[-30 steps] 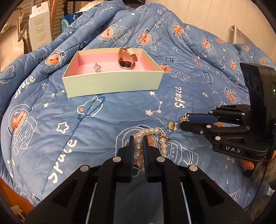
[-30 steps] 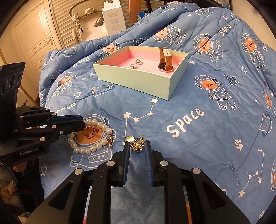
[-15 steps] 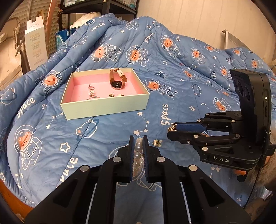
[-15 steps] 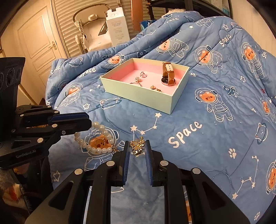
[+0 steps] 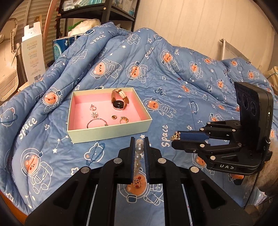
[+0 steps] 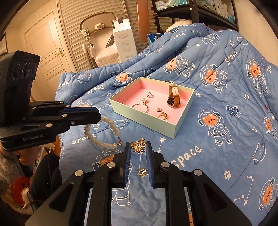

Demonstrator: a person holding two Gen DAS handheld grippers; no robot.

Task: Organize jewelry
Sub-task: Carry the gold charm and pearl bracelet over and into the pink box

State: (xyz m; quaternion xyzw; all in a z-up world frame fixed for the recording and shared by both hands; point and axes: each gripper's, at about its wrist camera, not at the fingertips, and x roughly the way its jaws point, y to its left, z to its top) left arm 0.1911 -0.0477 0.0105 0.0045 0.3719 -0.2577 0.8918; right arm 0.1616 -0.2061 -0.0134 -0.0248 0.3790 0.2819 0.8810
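A: Underfoot, so to speak?
B: A bed, covered by a blue quilt (image 5: 173,87) printed with astronaut bears, stars and the word "Space", bunched into folds toward the back.

A: And the room?
B: Cream panelled wall on one side; a dark shelving unit (image 5: 107,12) with packets behind the bed; slatted closet doors (image 6: 73,34), a pale door, a tall white carton (image 6: 125,43) and what looks like a folded baby chair, though too distorted at the edge to be sure.

A: Containers?
B: One open box (image 5: 107,133), pale green outside, pink inside, lying flat on the quilt. Inside: a watch (image 5: 119,101) with a tan strap standing on its side near the far wall, a thin bangle (image 5: 96,122), a gold ring (image 5: 124,120), a small square gold piece and two tiny sparkly pieces.

A: The jaws?
B: Left gripper (image 5: 139,146): pinching a pearl bracelet (image 6: 102,132), lifted off the quilt, loop hanging below with its clasp at the bottom. Right gripper (image 6: 138,149): pinching a gold brooch-like ornament (image 6: 138,146) at the tips, also clear of the bed.

A: Anything loose?
B: A small gold clip (image 6: 143,172) on the quilt beneath the right gripper, outside the box.
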